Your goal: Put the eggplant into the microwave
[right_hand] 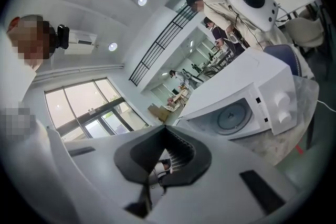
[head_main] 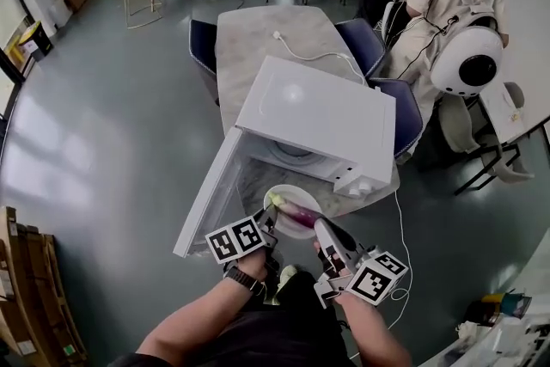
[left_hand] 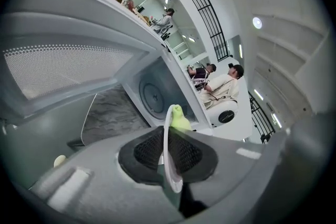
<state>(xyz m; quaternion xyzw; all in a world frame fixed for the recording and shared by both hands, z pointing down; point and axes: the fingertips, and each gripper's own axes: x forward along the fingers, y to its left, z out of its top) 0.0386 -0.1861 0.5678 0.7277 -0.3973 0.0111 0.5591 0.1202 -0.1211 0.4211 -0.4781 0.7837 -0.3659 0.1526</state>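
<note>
In the head view the white microwave [head_main: 318, 112] stands on a marble table with its door [head_main: 210, 193] swung open to the left. A white plate [head_main: 301, 188] hangs just in front of the opening and carries the purple eggplant [head_main: 295, 211]. My left gripper [head_main: 268, 215] is shut on the plate's left rim. In the left gripper view that rim [left_hand: 167, 149] sits edge-on between the pads, with the eggplant's green stem [left_hand: 178, 119] beyond it and the turntable [left_hand: 153, 96] further in. My right gripper [head_main: 320, 226] is beside the plate's right edge. In its own view the right gripper [right_hand: 165, 131] is shut on nothing and faces the microwave [right_hand: 247, 97].
The marble table [head_main: 258, 34] runs away behind the microwave, with blue chairs [head_main: 404, 112] on both sides and a white power cable [head_main: 301, 51] on top. People stand at the far right next to a white round device [head_main: 468, 60]. Cardboard boxes [head_main: 26, 288] line the left wall.
</note>
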